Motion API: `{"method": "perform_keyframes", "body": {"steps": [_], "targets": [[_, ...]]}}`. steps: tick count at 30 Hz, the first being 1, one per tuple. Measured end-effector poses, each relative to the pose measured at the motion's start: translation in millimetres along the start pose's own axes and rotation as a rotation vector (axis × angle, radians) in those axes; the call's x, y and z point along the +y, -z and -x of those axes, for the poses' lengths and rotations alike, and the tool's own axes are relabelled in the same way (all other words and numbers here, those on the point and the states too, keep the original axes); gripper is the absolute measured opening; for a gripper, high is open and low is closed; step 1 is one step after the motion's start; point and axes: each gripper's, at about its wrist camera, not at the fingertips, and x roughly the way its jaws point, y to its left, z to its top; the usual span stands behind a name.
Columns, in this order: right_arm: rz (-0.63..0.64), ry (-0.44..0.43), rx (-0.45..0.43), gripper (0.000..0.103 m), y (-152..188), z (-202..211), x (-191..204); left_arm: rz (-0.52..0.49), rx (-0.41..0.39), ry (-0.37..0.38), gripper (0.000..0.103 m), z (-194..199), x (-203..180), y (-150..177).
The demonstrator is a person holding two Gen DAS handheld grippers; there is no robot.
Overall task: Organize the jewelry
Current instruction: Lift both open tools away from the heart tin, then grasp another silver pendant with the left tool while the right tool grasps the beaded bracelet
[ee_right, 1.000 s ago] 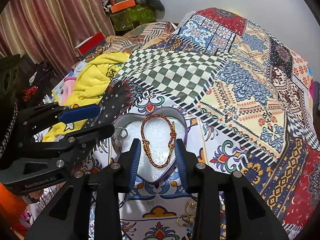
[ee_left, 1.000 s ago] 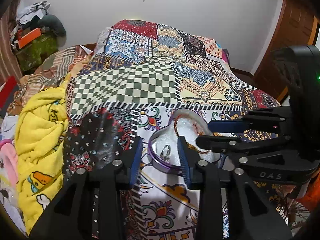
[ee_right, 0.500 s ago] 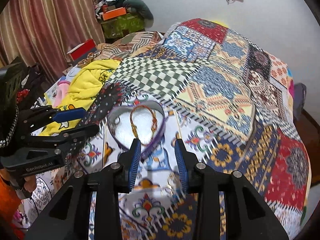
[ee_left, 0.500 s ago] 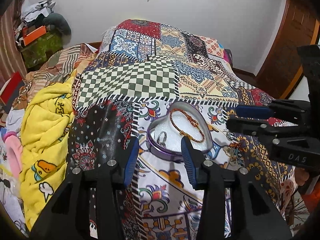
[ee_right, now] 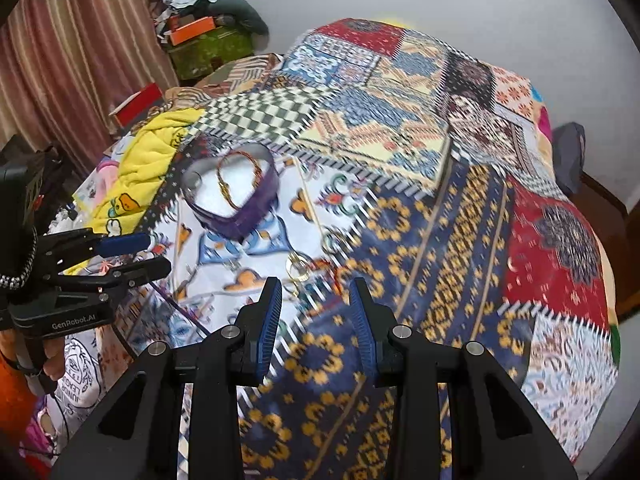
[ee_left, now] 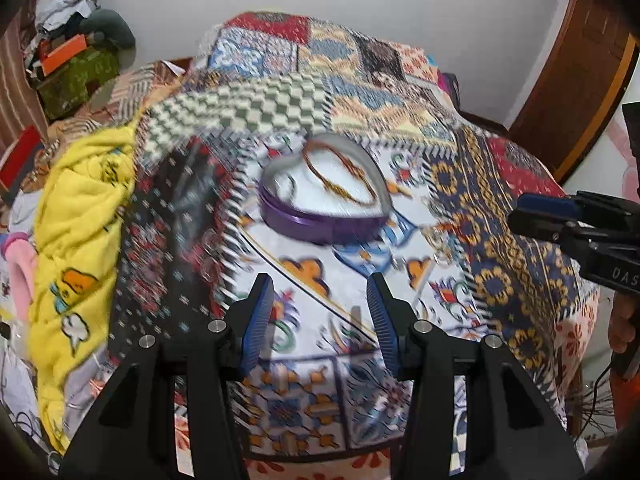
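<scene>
Bed: a patchwork bedspread (ee_right: 400,208) of many prints covers it; everything lies on this.
Heart-shaped box: purple-walled tin (ee_left: 320,222), open, pale inside, on a white floral patch of the bedspread, ahead of both grippers and touched by neither.
Bracelet: a red-and-gold cord bracelet (ee_left: 340,176) lies looped inside the heart-shaped box, partly against its rim.
Ring in box: a small silvery ring (ee_right: 193,179) rests at the box's left lobe in the right wrist view; blurred, so details are unclear.
Loose jewelry: a few gold hoops (ee_right: 298,268) lie on the bedspread between the box and the right gripper, just beyond its fingers.
Left gripper: left gripper (ee_left: 318,292) hovers over the bedspread nearer than the box; its fingers are released and spreading wider, nothing between them.
Right gripper: right gripper (ee_right: 314,294) hangs over the dark blue and gold patch; fingers parted with a narrow gap, nothing grasped.
Yellow blanket: a yellow cartoon-print blanket (ee_left: 80,216) is bunched along the bed's left edge.
Hand: a hand (ee_right: 52,356) grips the left gripper's handle at the left edge of the right wrist view.
</scene>
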Motion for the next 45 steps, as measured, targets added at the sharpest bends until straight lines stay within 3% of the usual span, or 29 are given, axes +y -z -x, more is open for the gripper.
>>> {"method": "perform_keyframes", "body": {"steps": [12, 19, 30, 35, 45], "targets": [[-0.081, 0.001, 0.020, 0.032, 17.0, -3.8, -30.3, -0.085, 0.033, 0.060, 0.047, -27.4, -41.7, -0.9], [-0.078, -0.016, 0.037, 0.032, 18.0, -11.9, -30.5, -0.150, 0.045, 0.043, 0.037, -48.7, -52.8, -9.5], [-0.082, -0.045, 0.051, 0.032, 8.2, -25.8, -30.6, -0.143, 0.048, 0.104, 0.023, -61.7, -46.6, -12.5], [-0.083, -0.042, 0.065, 0.032, 6.4, -32.7, -31.9, -0.159, 0.041, 0.091, 0.010, -64.5, -47.7, -11.3], [-0.073, -0.034, 0.092, 0.032, -8.1, -52.1, -37.8, -0.126, 0.029, 0.098, 0.008, -63.0, -44.0, -9.9]]}}
